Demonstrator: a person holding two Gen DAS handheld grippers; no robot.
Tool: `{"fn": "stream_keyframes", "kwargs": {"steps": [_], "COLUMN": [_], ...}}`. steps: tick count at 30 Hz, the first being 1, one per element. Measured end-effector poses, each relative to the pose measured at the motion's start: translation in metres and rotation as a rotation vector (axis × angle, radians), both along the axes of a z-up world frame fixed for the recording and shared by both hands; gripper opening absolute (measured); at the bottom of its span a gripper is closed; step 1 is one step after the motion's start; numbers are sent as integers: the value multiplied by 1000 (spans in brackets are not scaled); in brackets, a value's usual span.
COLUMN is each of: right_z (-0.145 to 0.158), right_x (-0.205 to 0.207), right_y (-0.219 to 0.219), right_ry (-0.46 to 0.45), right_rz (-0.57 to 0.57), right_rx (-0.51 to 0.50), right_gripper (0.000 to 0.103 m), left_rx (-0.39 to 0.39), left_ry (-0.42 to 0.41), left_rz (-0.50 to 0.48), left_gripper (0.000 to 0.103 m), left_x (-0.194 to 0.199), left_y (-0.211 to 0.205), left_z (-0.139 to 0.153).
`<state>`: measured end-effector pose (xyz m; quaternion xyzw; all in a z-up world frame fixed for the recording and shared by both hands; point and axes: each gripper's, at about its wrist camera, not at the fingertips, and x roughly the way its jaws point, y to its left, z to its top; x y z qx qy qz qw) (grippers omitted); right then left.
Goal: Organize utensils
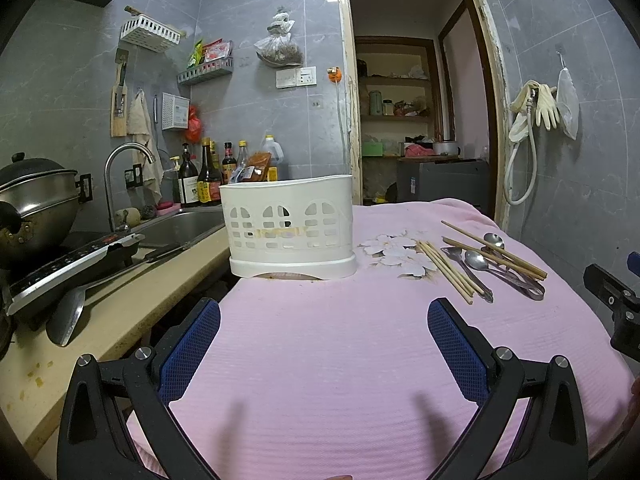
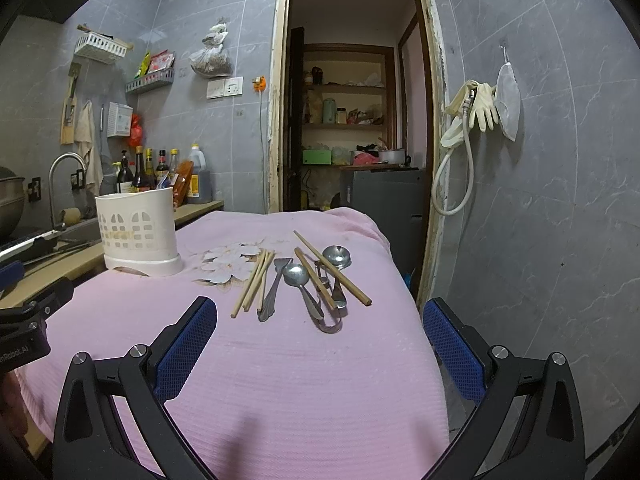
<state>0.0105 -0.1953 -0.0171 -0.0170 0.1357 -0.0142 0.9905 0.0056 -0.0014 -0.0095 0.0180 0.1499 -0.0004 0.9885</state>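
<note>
Showing a pink cloth (image 1: 320, 360) spread over a table, both wrist views look forward across it toward a tiled kitchen wall and a doorway (image 2: 352, 92).

Left gripper (image 1: 324, 344): jaws spread wide, nothing between the blue pads (image 1: 188, 356), held above the near part of the cloth. Right gripper (image 2: 320, 344): jaws likewise spread wide and empty, above the cloth just short of the utensils; its black body also appears at the right edge of the left wrist view.

Utensil holder (image 1: 288, 232): a white plastic caddy with arched cut-outs, standing upright at the far left corner of the cloth, next to the counter and sink (image 1: 180, 228). No utensil rises above its rim.

Utensils: all lie flat on the cloth to the right of the holder, beside a printed flower pattern (image 2: 228, 264). A bundle of wooden chopsticks (image 2: 252, 284) lies nearest the holder. Next come a flat-ended metal utensil (image 2: 272, 292) and a metal spoon (image 2: 298, 276). Two further chopsticks (image 2: 332, 268) lie crossed over a second spoon (image 2: 337, 257) and a pair of metal tongs (image 2: 332, 316).

Background: sauce bottles (image 1: 208, 176) stand behind the sink, and a lidded pot (image 1: 36, 200) sits at the far left.
</note>
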Motion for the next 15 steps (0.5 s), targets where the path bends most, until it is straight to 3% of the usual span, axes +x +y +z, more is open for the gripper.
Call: {"fn": "stream_keyframes", "kwargs": {"steps": [10,15], "right_z": [-2,12], "right_x": [4,16], "right_y": [0,-10], "right_ry": [-1,-17], "right_rz": [1,22], "right_rx": [3,-14], "right_gripper": [103,103], "left_rx": [6,2], "left_ry": [-28,-20], "left_rz": [-31,-194], "left_gripper": [102,102], "left_x": [10,39], "left_y": [-8,-21], "left_z": [13,41]}}
